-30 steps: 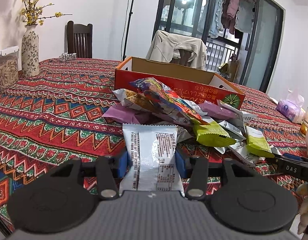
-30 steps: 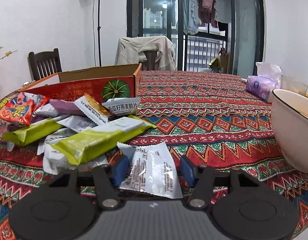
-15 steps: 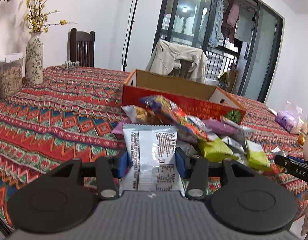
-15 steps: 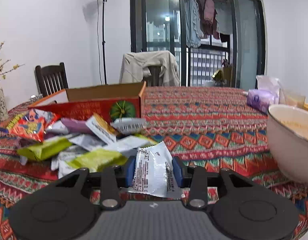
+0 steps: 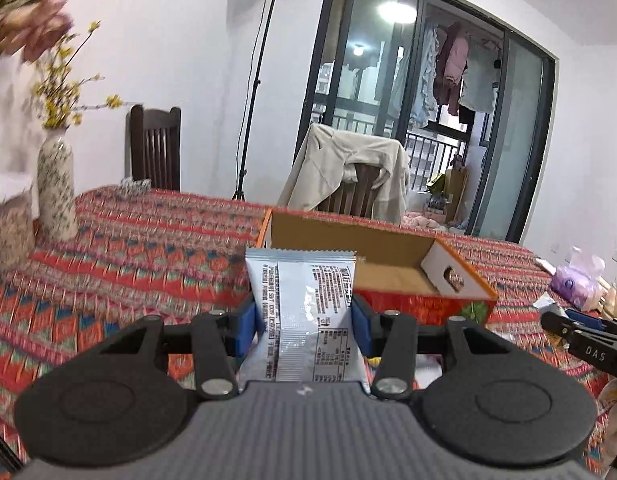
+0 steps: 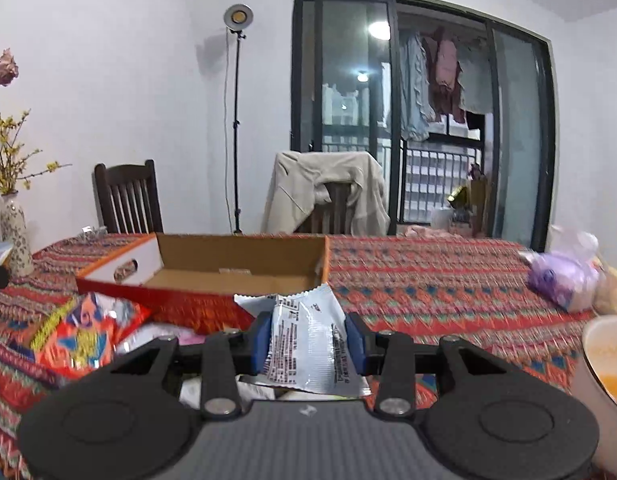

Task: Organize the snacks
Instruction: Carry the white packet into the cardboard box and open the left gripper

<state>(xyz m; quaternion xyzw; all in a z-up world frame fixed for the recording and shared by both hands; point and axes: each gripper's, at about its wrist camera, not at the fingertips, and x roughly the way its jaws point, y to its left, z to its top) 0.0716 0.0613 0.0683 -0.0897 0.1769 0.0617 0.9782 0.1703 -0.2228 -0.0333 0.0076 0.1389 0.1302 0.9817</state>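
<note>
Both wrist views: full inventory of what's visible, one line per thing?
cardboard box: one, red outside, brown inside, open, mid-table
silver packets: two, one in the left gripper, one in the right gripper
loose snacks: a pile, count unclear, red-orange bag on top, in front of the box
tablecloth: one, red patterned, covers the table
vase: one, speckled, yellow flowers, table's left edge
tissue pack: one, purple, table's right side
bowl: one, white, right edge
chairs: two, dark wood, another draped with a beige jacket
lamp stand: one, black, by the wall
left gripper: jaws shut on its packet
right gripper: jaws shut on its packet
</note>
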